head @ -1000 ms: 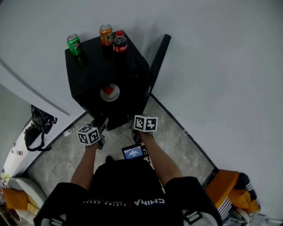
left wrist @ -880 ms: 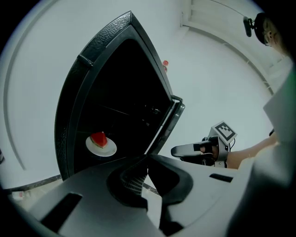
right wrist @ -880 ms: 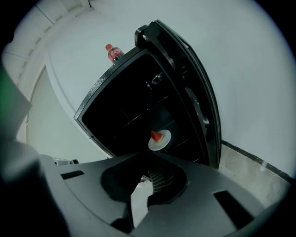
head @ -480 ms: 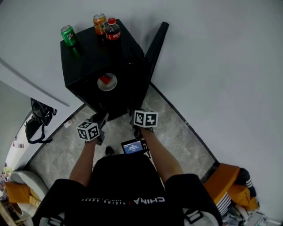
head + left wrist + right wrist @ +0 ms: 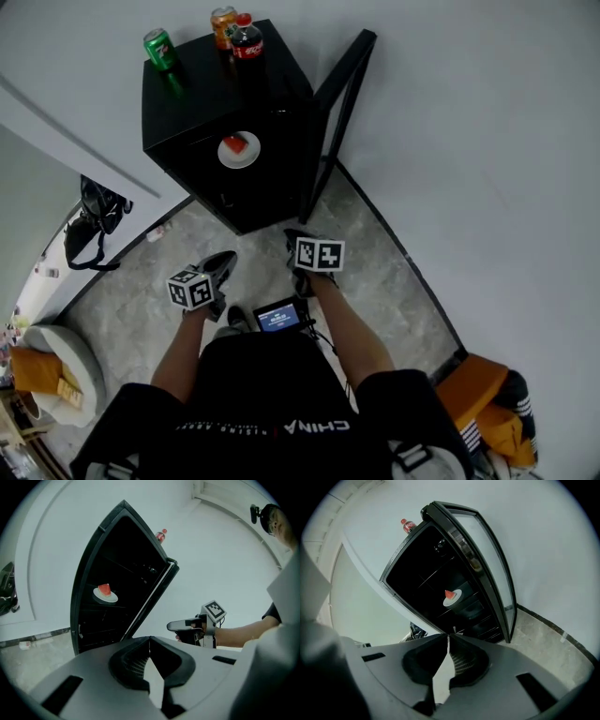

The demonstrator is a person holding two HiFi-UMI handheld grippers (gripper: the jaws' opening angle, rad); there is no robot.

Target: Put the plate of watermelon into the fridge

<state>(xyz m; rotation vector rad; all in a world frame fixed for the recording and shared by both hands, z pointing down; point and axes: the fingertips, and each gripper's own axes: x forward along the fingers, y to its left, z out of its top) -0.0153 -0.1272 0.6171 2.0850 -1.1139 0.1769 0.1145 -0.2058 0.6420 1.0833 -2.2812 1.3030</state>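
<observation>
Inside the fridge [image 5: 192,108], on a middle shelf, the plate [image 5: 238,151] sits flat with one red wedge of watermelon [image 5: 234,143] on it. White plate, dark shelf, nothing else made out beside it. In the head view it lies at about 11 o'clock from the person.

Fridge: small, black, standing on the floor against the wall. Door [image 5: 343,92] swung wide, edge-on at about 1 o'clock from the plate, glass-paned as seen in the right gripper view.

On the fridge top: green can [image 5: 159,49] at the 10 o'clock corner; orange can [image 5: 222,21] and red-capped cola bottle [image 5: 247,39] close together at 12 o'clock, all upright.

Left tool [image 5: 221,266]: jaws together at the tips, nothing between them. Held low over the floor at about 6 o'clock from the fridge, well apart from the plate, pointed toward the open cabinet.

Right tool [image 5: 297,238]: jaws likewise closed tip to tip, empty. Level with the left tool and at its 3 o'clock, near the foot of the door, aimed at the shelves; plate visible straight beyond its tips.

Floor [image 5: 384,281]: pale stone tiles with a dark skirting line. Black bag [image 5: 89,230] lies at 9 o'clock from the left tool. Small lit screen [image 5: 278,320] at the person's waist, between the forearms.
</observation>
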